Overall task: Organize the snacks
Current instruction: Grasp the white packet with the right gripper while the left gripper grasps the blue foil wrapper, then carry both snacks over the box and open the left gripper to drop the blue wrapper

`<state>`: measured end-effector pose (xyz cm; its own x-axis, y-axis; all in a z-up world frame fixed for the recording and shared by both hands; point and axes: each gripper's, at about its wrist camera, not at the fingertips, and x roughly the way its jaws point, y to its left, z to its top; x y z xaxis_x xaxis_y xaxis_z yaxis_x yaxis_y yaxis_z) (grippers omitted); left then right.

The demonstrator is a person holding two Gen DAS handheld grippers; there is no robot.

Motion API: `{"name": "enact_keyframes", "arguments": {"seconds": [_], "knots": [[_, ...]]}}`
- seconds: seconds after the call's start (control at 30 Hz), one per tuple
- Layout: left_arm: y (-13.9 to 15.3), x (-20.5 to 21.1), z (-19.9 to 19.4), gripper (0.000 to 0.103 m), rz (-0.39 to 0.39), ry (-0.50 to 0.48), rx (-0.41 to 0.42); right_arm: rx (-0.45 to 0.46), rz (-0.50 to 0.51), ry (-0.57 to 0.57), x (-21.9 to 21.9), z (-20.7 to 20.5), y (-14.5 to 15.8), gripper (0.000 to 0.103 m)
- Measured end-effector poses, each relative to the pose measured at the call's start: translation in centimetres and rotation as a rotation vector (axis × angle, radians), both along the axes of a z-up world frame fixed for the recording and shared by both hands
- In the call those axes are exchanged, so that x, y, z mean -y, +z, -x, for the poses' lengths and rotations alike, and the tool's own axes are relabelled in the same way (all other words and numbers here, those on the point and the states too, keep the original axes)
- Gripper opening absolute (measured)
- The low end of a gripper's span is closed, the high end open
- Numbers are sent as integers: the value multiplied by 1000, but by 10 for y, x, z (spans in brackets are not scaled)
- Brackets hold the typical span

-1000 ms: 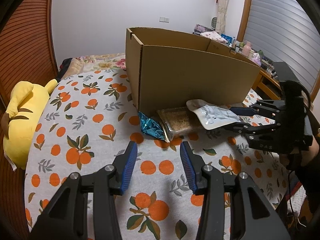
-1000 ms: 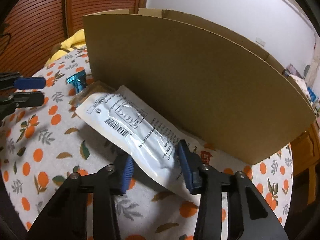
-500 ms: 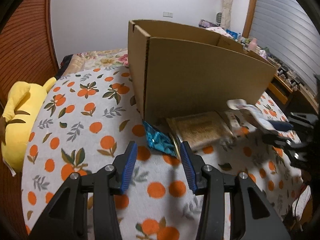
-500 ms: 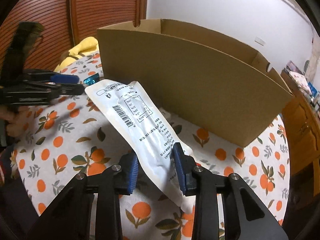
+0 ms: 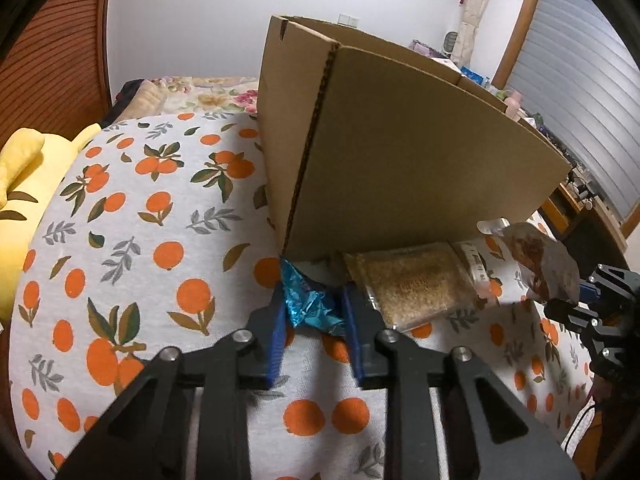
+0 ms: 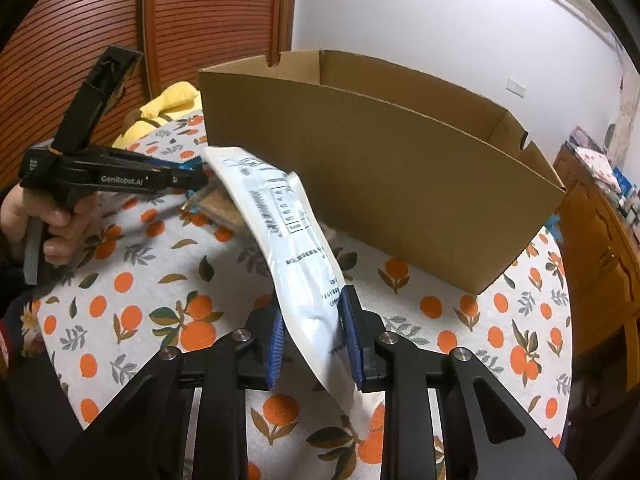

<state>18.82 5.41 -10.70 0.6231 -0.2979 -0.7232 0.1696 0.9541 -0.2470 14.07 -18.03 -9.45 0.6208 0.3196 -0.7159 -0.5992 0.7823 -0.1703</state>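
Note:
A tall open cardboard box [image 5: 400, 168] stands on the orange-print cloth and also shows in the right wrist view [image 6: 380, 184]. My left gripper [image 5: 314, 322] is open, its fingers on either side of a crumpled blue foil snack [image 5: 310, 304] at the box's near corner. A clear pack of brown snack [image 5: 412, 284] lies beside it against the box. My right gripper [image 6: 312, 332] is shut on a white snack pouch [image 6: 288, 232] and holds it up above the cloth in front of the box; it also shows in the left wrist view [image 5: 536, 264].
A yellow plush toy [image 5: 24, 184] lies at the table's left edge. A wooden cabinet [image 6: 600, 248] with clutter stands to the right. A slatted wooden wall [image 6: 160, 20] is behind. The cloth-covered table [image 5: 140, 240] drops away at its round edge.
My left gripper has moved forward until its fingers straddle the blue foil snack. My right gripper has shut on the white pouch and lifted it off the cloth.

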Motion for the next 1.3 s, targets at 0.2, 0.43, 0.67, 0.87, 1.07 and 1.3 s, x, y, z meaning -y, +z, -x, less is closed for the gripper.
{"name": "enact_keyframes", "arguments": {"seconds": [0.2,0.43,0.67,0.87,1.07,1.3], "knots": [[5,-4,17,12,1,-10,17,-3,-21,10,3,5,3,23],[17,-8,44,12,-3,-2,64,0,-24,20,2,16,2,22],[37,-4,60,12,-2,-15,123,1,-44,19,5,21,4,22],[50,4,67,12,-12,-37,157,15,-58,9,9,24,10,22],[64,13,74,12,-18,-60,190,38,-83,2,14,27,20,22],[76,21,80,12,-22,-80,216,60,-100,2,17,34,31,22]]}}
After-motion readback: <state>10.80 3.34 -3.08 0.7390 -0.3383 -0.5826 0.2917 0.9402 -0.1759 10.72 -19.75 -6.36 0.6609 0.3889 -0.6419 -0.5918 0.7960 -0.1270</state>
